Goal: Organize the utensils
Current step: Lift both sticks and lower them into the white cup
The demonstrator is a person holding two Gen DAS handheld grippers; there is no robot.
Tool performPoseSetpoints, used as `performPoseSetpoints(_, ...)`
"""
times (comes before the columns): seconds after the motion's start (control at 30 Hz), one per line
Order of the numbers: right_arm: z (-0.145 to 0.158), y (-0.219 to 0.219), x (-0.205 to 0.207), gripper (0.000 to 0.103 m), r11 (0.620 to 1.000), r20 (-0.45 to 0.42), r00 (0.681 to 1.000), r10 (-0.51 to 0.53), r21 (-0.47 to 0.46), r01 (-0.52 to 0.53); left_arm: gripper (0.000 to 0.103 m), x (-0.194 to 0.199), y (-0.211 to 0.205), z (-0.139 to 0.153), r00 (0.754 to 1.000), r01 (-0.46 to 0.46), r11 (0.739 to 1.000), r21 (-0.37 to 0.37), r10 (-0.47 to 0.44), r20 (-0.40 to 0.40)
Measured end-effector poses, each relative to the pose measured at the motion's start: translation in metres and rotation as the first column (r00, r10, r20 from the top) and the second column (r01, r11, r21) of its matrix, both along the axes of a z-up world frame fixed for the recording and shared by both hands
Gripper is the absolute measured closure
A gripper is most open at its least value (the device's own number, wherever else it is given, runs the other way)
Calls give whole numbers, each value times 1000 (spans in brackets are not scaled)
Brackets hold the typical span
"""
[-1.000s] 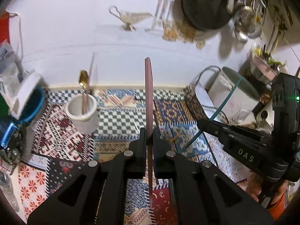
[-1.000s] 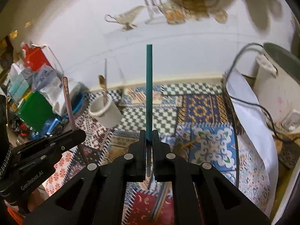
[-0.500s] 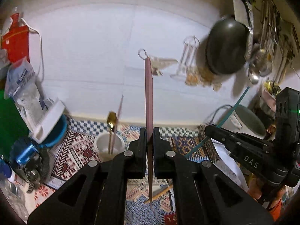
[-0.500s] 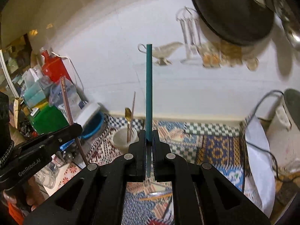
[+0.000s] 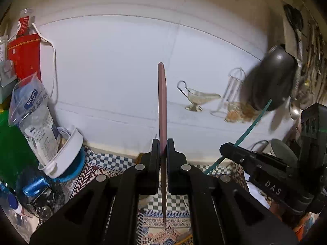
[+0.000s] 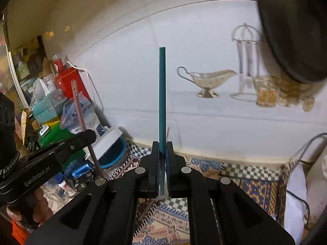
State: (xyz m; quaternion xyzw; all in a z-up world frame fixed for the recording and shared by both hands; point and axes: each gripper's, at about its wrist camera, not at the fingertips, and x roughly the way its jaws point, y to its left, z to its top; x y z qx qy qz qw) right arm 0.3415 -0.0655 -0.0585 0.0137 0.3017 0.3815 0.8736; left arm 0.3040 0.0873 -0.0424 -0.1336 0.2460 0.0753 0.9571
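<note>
left claw (image 5: pixel 163 149): clenched on pink utensil (image 5: pixel 162 106), upright
right claw (image 6: pixel 163 149): clenched on teal stick (image 6: pixel 162 94), upright
holder: not in view, likely below both claws

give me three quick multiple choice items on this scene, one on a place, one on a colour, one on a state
1. Where does the white tub lie?
A. left of the left gripper
B. right of it
C. between its fingers

2. What colour is the stick in the right gripper?
A. yellow
B. teal
C. white

3. How is the left gripper?
A. wide open
B. shut on the pink utensil
C. shut on nothing

Answers:
1 A, it lies tipped at the picture's left.
2 B, the upright stick is teal.
3 B, both fingers press its sides.
</note>
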Motion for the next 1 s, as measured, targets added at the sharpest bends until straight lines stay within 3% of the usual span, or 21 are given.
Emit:
performPoseSetpoints(0.27, -10, 31, 19, 98, 999, -26, 998, 50, 0, -50, 99, 24, 26, -9, 999, -53, 998, -19, 53, 7)
performPoseSetpoints(0.47, -27, 45, 31, 98, 997, -66, 995, 77, -17, -79, 99, 43, 41, -27, 994, -112, 994, 16, 112, -10)
performPoseSetpoints(1.0, -95, 76, 51, 98, 982, -221, 970, 104, -129, -135, 99, 83, 58, -104, 974, -164, 986, 36, 168, -152)
